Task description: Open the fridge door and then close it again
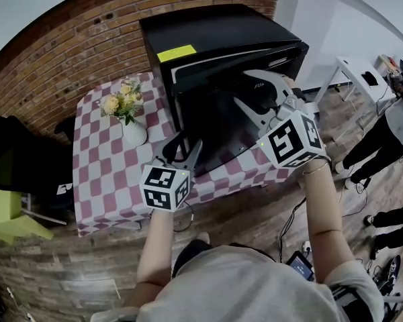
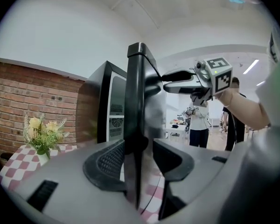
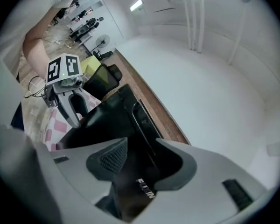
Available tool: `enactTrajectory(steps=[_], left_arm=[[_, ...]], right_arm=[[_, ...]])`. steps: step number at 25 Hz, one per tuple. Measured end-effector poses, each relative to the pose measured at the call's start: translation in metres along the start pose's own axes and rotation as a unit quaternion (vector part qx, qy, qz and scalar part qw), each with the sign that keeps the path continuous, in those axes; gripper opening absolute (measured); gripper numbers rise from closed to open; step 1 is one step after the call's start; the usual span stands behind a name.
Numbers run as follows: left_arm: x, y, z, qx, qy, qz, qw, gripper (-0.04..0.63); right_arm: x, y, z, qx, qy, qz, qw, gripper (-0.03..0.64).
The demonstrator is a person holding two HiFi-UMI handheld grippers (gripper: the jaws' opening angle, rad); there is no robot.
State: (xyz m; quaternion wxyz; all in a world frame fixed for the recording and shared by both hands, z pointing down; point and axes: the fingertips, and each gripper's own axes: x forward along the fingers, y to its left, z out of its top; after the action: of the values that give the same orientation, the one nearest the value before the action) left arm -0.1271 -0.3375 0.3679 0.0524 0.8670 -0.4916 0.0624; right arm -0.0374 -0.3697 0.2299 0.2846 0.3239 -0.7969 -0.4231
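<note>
A black mini fridge [image 1: 208,42] stands on a table with a red-and-white checked cloth [image 1: 97,173]. Its glossy door [image 1: 218,123] stands ajar and swings out toward me. My left gripper [image 1: 181,151] is shut on the door's lower free edge; in the left gripper view the door's edge [image 2: 134,115] runs straight up between the pads of that gripper [image 2: 139,155]. My right gripper [image 1: 258,96] straddles the door's upper corner. In the right gripper view the dark panel with its white lettering [image 3: 147,188] fills the gap of that gripper [image 3: 141,155], whose pads rest on it.
A white vase of yellow flowers [image 1: 129,116] stands on the cloth left of the fridge. A brick wall [image 1: 60,52] runs behind. A dark chair and a lime seat [image 1: 7,206] stand at the left. At the right are a white table [image 1: 356,69] and people's legs [image 1: 379,143].
</note>
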Motion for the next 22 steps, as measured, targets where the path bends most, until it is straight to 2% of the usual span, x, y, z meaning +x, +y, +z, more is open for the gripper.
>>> enactTrajectory(steps=[3,9,14,17,22], left_arm=[[-0.007,-0.012,-0.001,-0.001,0.001,0.004,1.0000,0.175],[-0.019,-0.041,-0.004,-0.003,-0.002,0.005,1.0000,0.175],[-0.030,-0.066,-0.007,-0.004,-0.003,0.004,1.0000,0.175],[-0.033,-0.081,-0.007,-0.006,-0.006,0.007,0.9999,0.175],[-0.039,-0.102,-0.008,-0.010,-0.005,0.009,0.9999,0.175]], right_arm=[[-0.016,0.002,0.001,0.033,-0.018,-0.008,0.999,0.187],[-0.038,0.024,-0.003,0.077,-0.038,0.006,0.996,0.187],[-0.061,0.046,-0.007,0.138,-0.061,0.022,0.988,0.187],[-0.077,0.053,-0.010,0.186,-0.076,0.027,0.979,0.187],[-0.104,0.062,-0.006,0.266,-0.124,0.027,0.956,0.179]])
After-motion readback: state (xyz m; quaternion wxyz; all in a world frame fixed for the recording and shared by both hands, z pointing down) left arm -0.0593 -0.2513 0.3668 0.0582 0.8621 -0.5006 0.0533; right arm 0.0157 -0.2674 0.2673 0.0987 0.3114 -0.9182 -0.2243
